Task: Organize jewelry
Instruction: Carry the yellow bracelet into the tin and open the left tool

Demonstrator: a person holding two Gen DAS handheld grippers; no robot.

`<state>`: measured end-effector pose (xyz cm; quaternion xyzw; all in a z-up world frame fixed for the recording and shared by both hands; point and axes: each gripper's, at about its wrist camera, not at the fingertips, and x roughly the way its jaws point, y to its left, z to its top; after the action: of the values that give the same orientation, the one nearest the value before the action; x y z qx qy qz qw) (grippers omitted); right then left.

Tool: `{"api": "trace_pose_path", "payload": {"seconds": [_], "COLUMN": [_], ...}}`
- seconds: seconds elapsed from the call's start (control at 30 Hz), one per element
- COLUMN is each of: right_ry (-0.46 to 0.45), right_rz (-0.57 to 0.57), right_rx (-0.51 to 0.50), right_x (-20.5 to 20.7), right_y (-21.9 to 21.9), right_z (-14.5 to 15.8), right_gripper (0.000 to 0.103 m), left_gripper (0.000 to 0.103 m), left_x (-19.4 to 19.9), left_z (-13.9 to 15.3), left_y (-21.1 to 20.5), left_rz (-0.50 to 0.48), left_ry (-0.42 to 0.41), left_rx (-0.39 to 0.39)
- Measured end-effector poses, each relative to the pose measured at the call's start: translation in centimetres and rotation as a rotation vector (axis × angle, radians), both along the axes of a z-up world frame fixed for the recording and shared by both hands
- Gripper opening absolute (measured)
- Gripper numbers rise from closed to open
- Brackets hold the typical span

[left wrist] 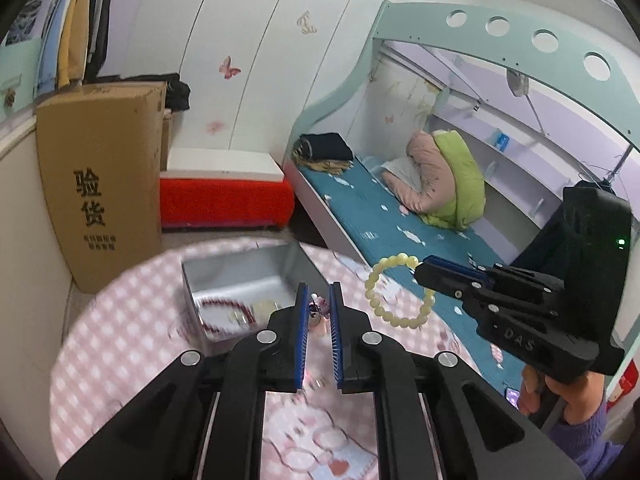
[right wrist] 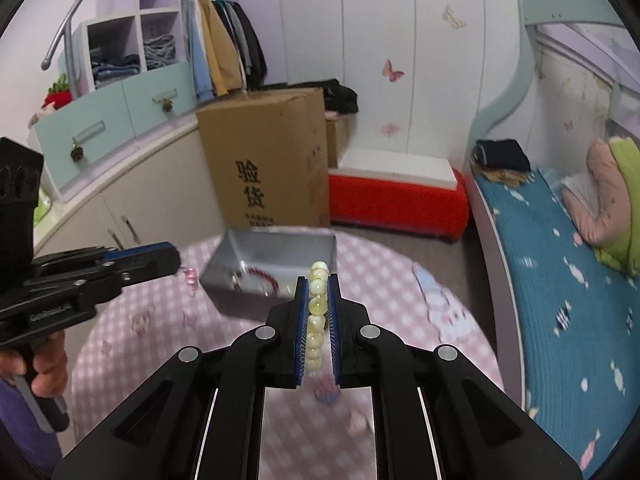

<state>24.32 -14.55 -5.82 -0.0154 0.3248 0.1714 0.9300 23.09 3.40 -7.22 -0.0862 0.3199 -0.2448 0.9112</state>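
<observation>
My right gripper (right wrist: 318, 280) is shut on a pale yellow bead bracelet (right wrist: 316, 312), which runs along the gap between its blue pads. In the left wrist view that bracelet (left wrist: 394, 292) hangs as a ring from the right gripper (left wrist: 420, 270), above the table's right side. My left gripper (left wrist: 319, 290) is shut on a small pink charm (left wrist: 319, 309), seen dangling under the left gripper's tip (right wrist: 176, 258) as the pink charm (right wrist: 191, 276). An open silver metal box (left wrist: 240, 272) on the pink checked table holds a red bead bracelet (left wrist: 224, 314). The box (right wrist: 276, 244) lies just beyond both grippers.
The round table (right wrist: 380, 280) wears a pink checked cloth. Behind it stand a tall cardboard box (right wrist: 264, 160) and a red storage bench (right wrist: 396, 200). A bed with a blue sheet (right wrist: 560, 280) runs along the right. A hand (right wrist: 44, 372) grips the left handle.
</observation>
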Motion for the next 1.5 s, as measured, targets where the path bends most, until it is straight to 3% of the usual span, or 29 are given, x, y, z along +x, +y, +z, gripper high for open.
{"api": "trace_pose_path", "payload": {"seconds": [0.2,0.47,0.67,1.2,1.23,1.3,1.5], "right_ry": [0.01,0.113,0.189,0.243,0.243,0.244,0.22], "right_rz": [0.024,0.032,0.031,0.033,0.034,0.035,0.022], "right_rx": [0.034,0.059,0.07,0.083,0.082,0.088,0.107], "right_x": [3.5,8.0,9.5,9.7,9.7,9.6,8.8], "right_y": [2.2,4.4,4.8,4.6,4.6,4.5,3.7], "right_z": [0.3,-3.9,-7.2,-9.2,-9.1,-9.0,-7.7], "right_gripper": [0.01,0.01,0.01,0.011,0.011,0.013,0.013], "left_gripper": [0.009,0.009,0.009,0.01,0.012,0.03,0.04], "left_x": [4.3,8.6,9.5,10.0,9.9,9.7,8.6], "left_z": [-0.3,-4.6,-7.6,-8.7,-8.7,-8.4,-7.1], "left_y": [1.2,0.9,0.4,-0.6,-0.6,-0.5,0.0], "left_rz": [0.03,0.05,0.056,0.08,0.081,0.083,0.107], "left_ry": [0.053,0.17,0.214,0.246,0.247,0.239,0.214], "left_rx": [-0.019,0.043,0.125,0.171,0.167,0.153,0.132]}}
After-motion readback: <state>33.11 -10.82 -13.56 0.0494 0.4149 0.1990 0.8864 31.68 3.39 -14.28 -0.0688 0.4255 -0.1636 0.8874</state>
